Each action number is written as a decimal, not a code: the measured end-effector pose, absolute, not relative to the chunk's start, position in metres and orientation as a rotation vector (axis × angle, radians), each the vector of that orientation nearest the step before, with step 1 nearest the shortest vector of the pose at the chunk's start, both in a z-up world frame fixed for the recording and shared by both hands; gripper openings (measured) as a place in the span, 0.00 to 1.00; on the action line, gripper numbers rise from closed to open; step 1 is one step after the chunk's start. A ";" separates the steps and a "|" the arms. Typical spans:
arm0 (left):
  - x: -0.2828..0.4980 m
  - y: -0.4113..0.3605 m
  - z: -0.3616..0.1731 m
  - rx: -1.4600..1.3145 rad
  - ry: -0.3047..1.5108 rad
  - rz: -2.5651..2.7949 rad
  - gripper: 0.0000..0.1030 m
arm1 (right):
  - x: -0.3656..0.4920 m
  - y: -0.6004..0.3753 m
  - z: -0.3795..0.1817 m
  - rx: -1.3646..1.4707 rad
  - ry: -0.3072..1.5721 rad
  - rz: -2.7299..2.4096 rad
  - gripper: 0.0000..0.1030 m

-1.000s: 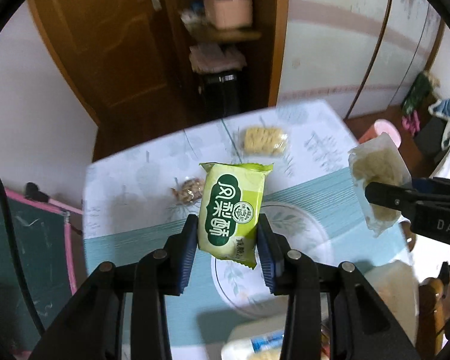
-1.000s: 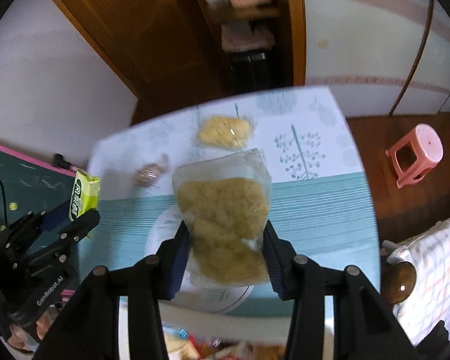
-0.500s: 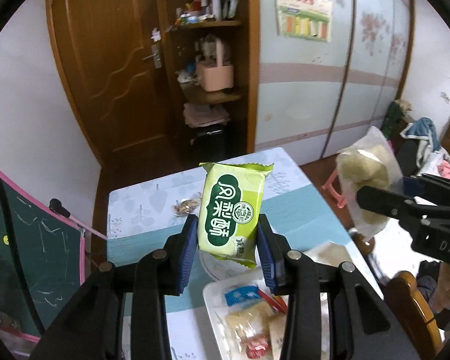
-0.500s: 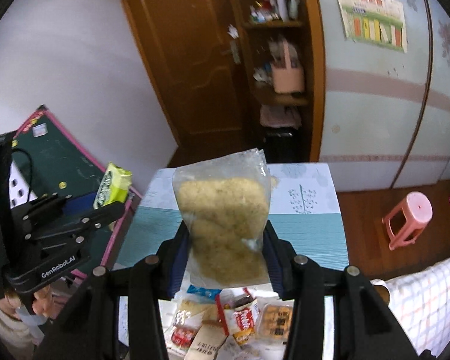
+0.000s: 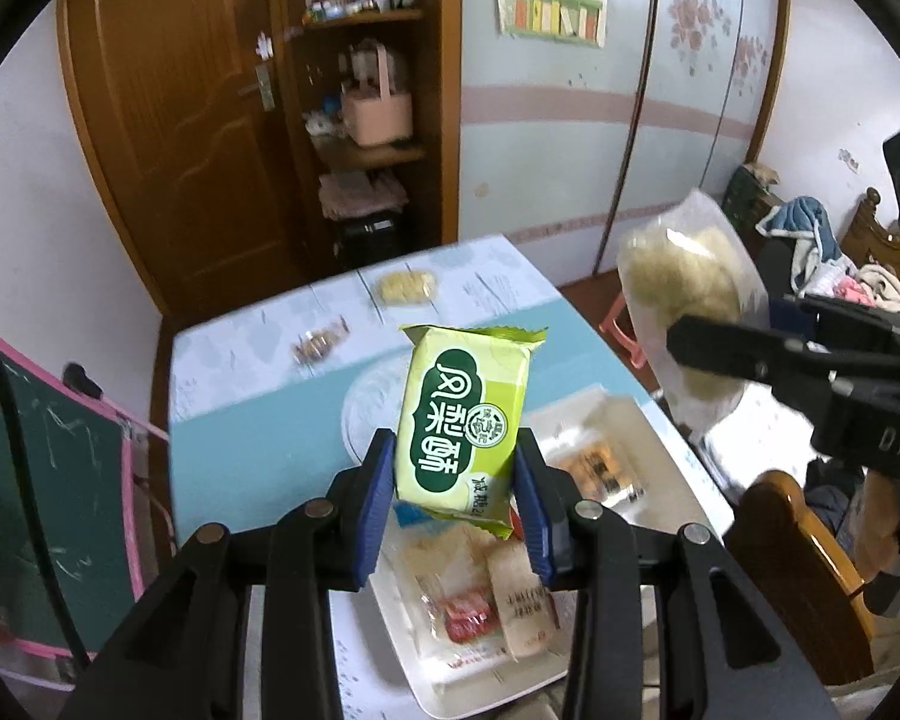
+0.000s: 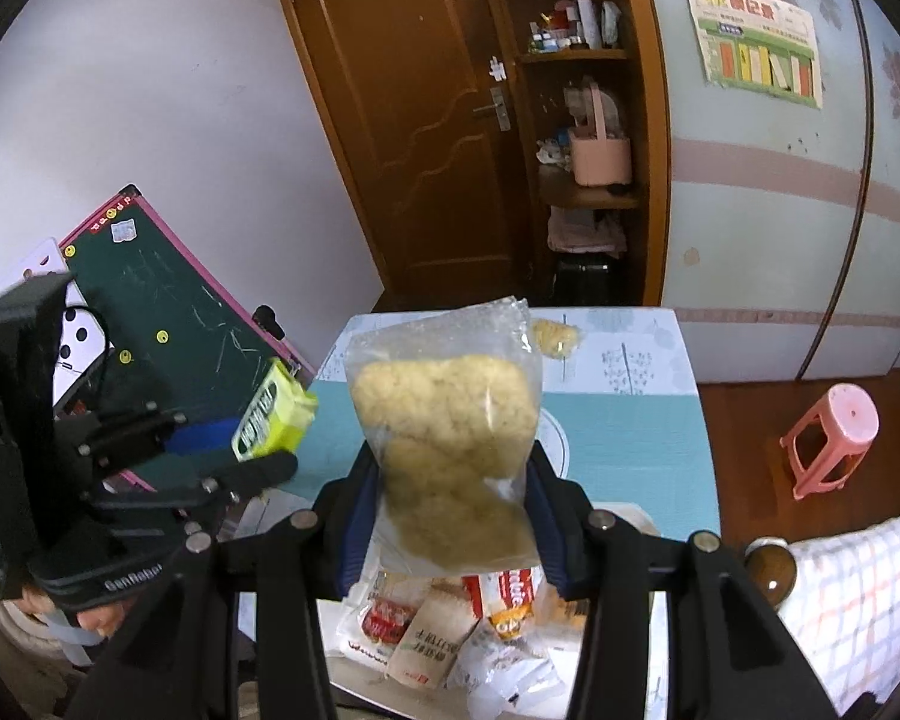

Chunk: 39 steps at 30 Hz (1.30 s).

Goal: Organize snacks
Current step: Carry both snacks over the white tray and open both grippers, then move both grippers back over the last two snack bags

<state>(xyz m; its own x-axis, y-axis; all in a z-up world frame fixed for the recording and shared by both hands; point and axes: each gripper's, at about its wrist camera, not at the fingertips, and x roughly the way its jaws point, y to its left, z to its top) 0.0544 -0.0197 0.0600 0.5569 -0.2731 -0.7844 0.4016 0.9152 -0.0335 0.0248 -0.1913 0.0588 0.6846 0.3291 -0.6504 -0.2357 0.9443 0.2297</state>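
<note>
My left gripper (image 5: 455,483) is shut on a green snack packet (image 5: 462,420) and holds it high above the table; it also shows in the right wrist view (image 6: 273,414). My right gripper (image 6: 450,498) is shut on a clear bag of yellow crisp snack (image 6: 447,438), also held high; the bag shows in the left wrist view (image 5: 684,300). Below lies a white tray (image 5: 426,687) with several wrapped snacks (image 6: 426,642). A yellow cracker pack (image 5: 407,287) and a small brown wrapped snack (image 5: 318,345) lie on the far part of the table.
The table (image 5: 258,456) has a teal and white cloth with a round white plate (image 5: 360,402) in the middle. A green chalkboard (image 6: 168,324) leans at the left. A pink stool (image 6: 834,438) and a wooden chair (image 5: 798,564) stand at the right.
Both grippers have risen and pulled back from the table with their snacks still held. The tray of snacks has come into view below them.
</note>
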 end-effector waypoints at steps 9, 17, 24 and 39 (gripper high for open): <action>0.041 -0.020 -0.003 0.117 0.959 -0.369 0.36 | 0.013 -0.193 0.009 0.164 0.803 0.272 0.45; 0.040 -0.020 -0.046 0.097 1.026 -0.337 0.36 | 0.013 -0.192 -0.038 0.192 0.895 0.227 0.45; 0.039 -0.022 -0.063 0.094 1.046 -0.311 0.36 | 0.010 -0.185 -0.066 0.199 0.951 0.206 0.45; 0.033 -0.016 -0.078 0.082 1.052 -0.194 0.90 | 0.005 -0.173 -0.094 0.136 1.025 0.086 0.68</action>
<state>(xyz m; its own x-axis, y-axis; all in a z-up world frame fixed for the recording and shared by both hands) 0.0332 -0.0161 -0.0782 0.4807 -0.1196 -0.8687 0.1979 0.9799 -0.0254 0.0046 -0.1734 -0.0941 0.5167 0.1352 -0.8454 -0.0081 0.9882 0.1530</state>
